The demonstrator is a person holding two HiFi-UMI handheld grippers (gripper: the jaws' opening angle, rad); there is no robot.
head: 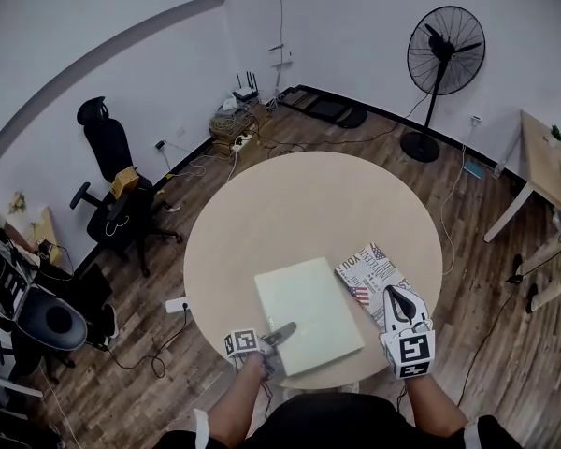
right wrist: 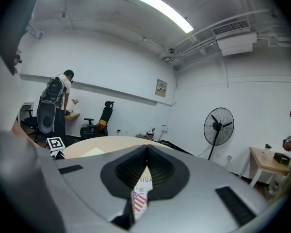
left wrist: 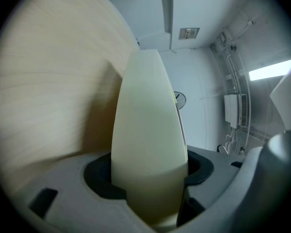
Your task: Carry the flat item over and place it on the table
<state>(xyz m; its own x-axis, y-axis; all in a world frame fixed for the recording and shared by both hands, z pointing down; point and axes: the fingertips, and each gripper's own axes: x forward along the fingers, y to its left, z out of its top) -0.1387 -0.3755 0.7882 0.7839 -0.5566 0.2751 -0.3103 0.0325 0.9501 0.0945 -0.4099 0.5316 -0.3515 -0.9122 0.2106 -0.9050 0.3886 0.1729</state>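
My left gripper (head: 280, 332) seems clamped on the pale flat board's (head: 310, 309) near corner. The board lies by the round table's (head: 299, 204) near rim, with wide tabletop beyond. My right gripper (head: 395, 297) pinches a printed sheet (head: 366, 267) just beside the board.

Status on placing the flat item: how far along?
Done, apparently: the pale flat item looks laid on the round table, near its front edge. In hand: the left gripper is clamped on the item's near edge, and the right gripper pinches a printed sheet lying beside it. Left: release both and draw back.
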